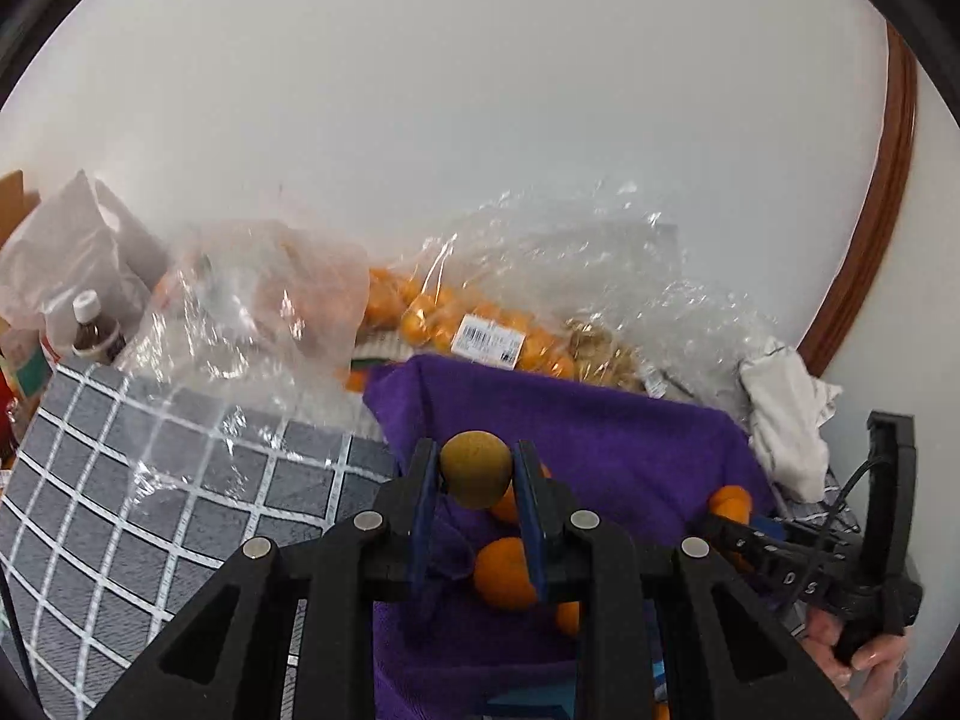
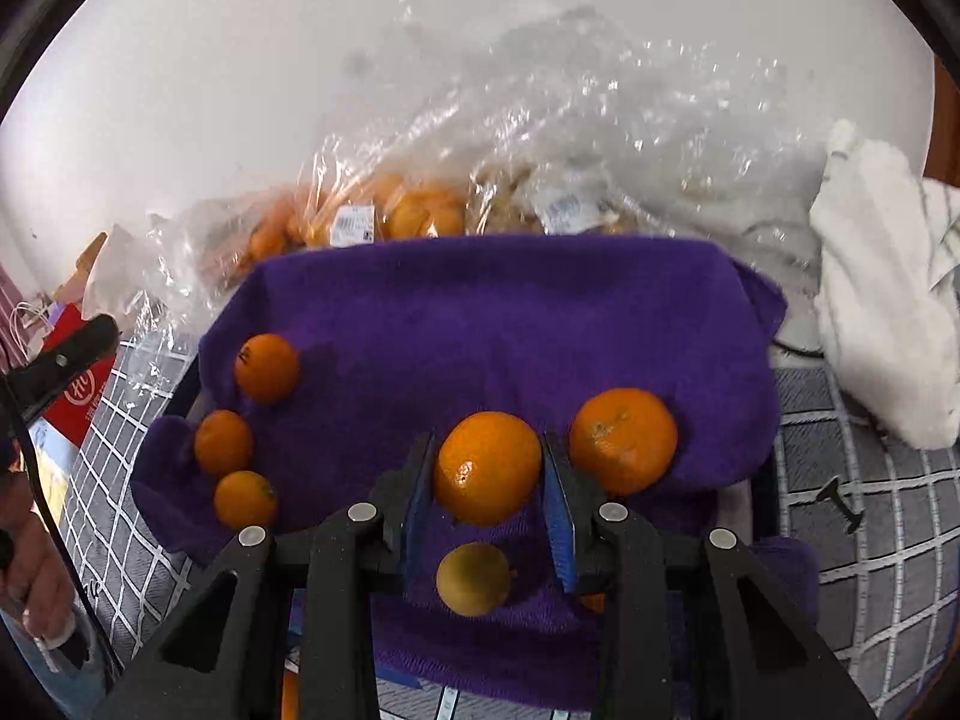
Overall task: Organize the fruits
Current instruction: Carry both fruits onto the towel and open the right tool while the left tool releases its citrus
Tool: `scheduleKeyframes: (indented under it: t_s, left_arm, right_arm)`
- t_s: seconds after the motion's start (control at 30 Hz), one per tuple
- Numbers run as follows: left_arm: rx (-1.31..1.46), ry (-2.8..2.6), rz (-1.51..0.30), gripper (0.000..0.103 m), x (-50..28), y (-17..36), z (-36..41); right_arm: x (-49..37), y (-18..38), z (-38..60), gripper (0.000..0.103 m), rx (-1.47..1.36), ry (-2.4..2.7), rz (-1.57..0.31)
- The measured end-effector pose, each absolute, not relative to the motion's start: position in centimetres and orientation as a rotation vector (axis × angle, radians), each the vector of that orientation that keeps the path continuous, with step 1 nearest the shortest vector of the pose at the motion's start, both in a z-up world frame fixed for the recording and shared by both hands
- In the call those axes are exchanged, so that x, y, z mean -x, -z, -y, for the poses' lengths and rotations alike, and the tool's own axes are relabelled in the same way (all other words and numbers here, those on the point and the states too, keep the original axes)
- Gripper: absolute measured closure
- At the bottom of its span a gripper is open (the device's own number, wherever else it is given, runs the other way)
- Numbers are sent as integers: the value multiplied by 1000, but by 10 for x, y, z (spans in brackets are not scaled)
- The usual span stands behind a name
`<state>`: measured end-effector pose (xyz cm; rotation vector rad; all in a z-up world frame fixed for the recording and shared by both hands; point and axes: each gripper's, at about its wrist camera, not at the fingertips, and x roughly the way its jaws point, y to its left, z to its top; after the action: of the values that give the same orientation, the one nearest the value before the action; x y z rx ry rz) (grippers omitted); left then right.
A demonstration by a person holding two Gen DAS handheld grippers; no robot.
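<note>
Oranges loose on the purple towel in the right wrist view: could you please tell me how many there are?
5, bagged ones aside: three at the left, one held in the right tongs, one just right of it. Others may be hidden.

Bright, even, diffuse light, soft shadows. Glare on the far plastic bags (image 2: 540,120), which smear with motion blur in the right view. Heavy fisheye bending, black vignette corners.

A plain white wall (image 1: 456,108) fills the back, evenly lit, no shadows to speak of. A curved brown wooden trim (image 1: 882,222) runs down the right side. Below, a grey cloth with a white grid (image 1: 156,480) covers the surface. Off left, a brown bottle with a white cap (image 1: 90,330) stands among clutter, and a white cloth (image 2: 882,300) lies crumpled on the right.
</note>
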<state>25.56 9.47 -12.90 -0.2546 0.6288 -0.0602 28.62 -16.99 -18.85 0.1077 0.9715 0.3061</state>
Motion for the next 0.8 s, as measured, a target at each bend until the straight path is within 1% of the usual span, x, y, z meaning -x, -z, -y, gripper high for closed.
scheduleKeyframes:
  t_s: [0.2, 0.23, 0.3, 0.43, 0.53, 0.8]
  left_arm:
    - [253, 127, -685, 79, -262, 142, -85]
    - [242, 138, -689, 79, -262, 142, -81]
    - [232, 159, -701, 79, -263, 143, -75]
    - [238, 202, -763, 79, -269, 142, -62]
    - [199, 202, -801, 79, -275, 141, -48]
    - [192, 147, -939, 79, -304, 161, -22]
  right_arm:
    - [-285, 198, 172, 69, -97, -301, -966]
    - [-285, 197, 172, 66, -96, -310, -964]
    - [-283, 196, 171, 57, -88, -310, -971]
    - [-272, 184, 173, 57, -59, -276, -934]
    - [-259, 169, 182, 52, -50, -233, -899]
    - [-231, 143, 214, 52, -89, -167, -827]
